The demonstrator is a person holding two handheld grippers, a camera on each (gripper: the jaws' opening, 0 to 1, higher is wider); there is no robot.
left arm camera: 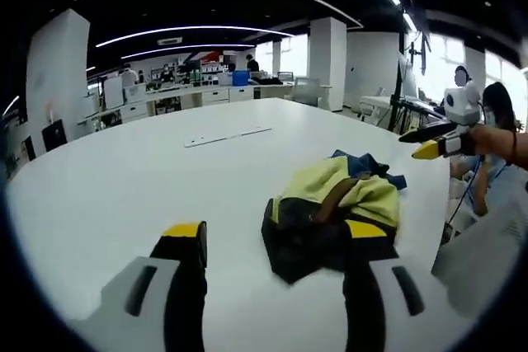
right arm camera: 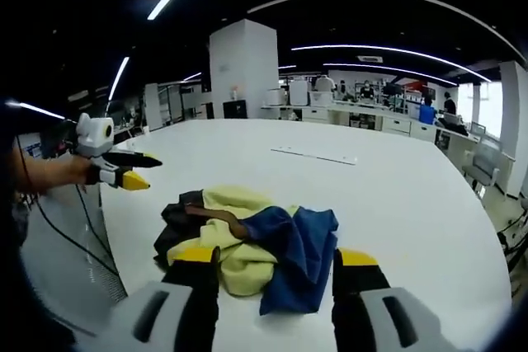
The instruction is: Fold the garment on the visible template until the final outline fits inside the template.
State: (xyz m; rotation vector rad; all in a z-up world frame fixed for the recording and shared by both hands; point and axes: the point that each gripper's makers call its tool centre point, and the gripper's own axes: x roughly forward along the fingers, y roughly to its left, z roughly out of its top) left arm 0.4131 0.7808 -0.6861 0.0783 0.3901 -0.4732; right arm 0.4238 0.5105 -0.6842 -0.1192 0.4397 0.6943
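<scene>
Your crumpled yellow, blue and black cloth garment (right arm camera: 247, 241) lies bunched on the white worktop (right arm camera: 396, 195), just ahead of both grippers, with its long axis running roughly from one gripper to the other. Your right gripper (right arm camera: 276, 268) has its fingers apart and empty, the blue end between them; your left gripper (left arm camera: 276, 241), fingers also apart and empty, faces the black and yellow end, which sits off toward its right finger (left arm camera: 365, 241). The right looks nearer, so I'd lead with it.

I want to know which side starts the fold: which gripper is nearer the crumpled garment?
Hard to call: both hover open at the garment, left gripper facing its black side, right gripper its blue side.
</scene>
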